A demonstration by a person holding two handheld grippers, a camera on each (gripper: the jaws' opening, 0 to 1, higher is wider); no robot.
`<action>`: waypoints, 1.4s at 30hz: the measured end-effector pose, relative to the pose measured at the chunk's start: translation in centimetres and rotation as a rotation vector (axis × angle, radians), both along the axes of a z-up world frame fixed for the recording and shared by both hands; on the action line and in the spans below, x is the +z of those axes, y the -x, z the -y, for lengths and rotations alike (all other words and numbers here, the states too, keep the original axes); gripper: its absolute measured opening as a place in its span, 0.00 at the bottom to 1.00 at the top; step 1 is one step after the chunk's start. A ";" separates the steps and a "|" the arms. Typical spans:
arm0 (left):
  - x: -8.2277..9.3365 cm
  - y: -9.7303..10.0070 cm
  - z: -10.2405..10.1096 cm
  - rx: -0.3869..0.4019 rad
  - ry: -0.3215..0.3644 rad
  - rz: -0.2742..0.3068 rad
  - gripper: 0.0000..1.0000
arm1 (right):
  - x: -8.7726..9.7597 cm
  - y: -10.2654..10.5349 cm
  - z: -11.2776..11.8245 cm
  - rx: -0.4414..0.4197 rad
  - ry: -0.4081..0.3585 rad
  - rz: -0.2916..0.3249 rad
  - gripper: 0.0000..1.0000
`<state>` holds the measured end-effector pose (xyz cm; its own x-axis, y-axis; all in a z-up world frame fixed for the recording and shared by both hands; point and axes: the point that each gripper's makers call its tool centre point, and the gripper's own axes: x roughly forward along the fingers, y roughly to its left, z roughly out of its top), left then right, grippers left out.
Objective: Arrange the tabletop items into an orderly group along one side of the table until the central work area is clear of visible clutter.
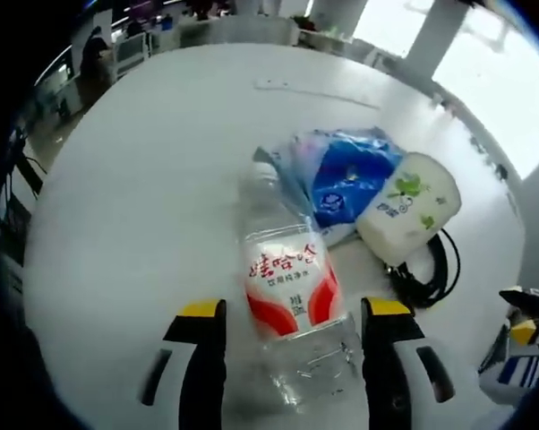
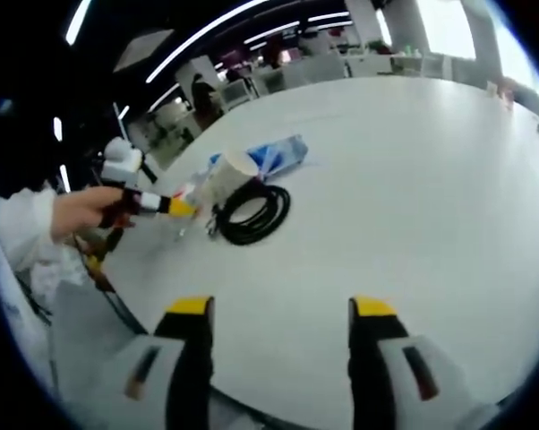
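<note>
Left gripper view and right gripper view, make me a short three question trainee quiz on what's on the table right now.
1. True or false: the clear plastic water bottle with the red and white label lies between the jaws of the left gripper.
2. What lies coiled beside the white pack printed with green leaves?
3. The right gripper is: A) open, holding nothing; B) shut on the blue and white plastic packet.

Key: 1 true. 2 the black coiled cable. 3 A.
</note>
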<state>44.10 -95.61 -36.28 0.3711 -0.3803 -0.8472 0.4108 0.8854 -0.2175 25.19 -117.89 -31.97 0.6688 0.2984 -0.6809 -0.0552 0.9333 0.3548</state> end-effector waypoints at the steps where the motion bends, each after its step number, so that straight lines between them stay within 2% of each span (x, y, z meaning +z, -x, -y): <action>1: 0.0 0.3 0.4 0.002 0.025 -0.023 0.48 | 0.0 -0.1 0.0 0.002 -0.001 0.001 0.59; 2: 0.1 0.7 1.0 0.008 0.065 -0.051 0.45 | 0.0 -0.1 0.0 0.002 -0.003 0.002 0.59; 3: 0.0 0.2 0.5 0.029 0.039 -0.021 0.44 | 0.0 -0.2 -0.1 0.001 -0.005 0.003 0.59; 9: 0.1 0.5 0.1 0.050 0.055 -0.032 0.39 | 0.1 -0.4 -0.2 0.005 -0.008 0.007 0.58; 18: 1.2 1.1 -0.6 0.084 0.087 -0.002 0.33 | 0.6 -0.7 -0.4 0.009 -0.006 0.019 0.56; 23: 3.1 0.8 -0.4 0.078 0.122 0.045 0.33 | 1.1 -1.0 -0.7 0.014 -0.004 0.036 0.55; 29: 5.2 1.0 -0.5 0.072 0.143 0.116 0.33 | 2.5 -1.7 -1.3 -0.004 -0.046 0.080 0.55; 42: 8.9 2.3 -0.8 0.055 0.189 0.267 0.34 | 5.9 -4.3 -3.9 0.044 -0.074 0.170 0.54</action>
<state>41.82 -94.82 -27.40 0.5948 -0.4945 -0.6338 0.4277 0.8622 -0.2713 29.53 -114.00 -26.04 0.7571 0.3752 -0.5347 -0.1606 0.9004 0.4044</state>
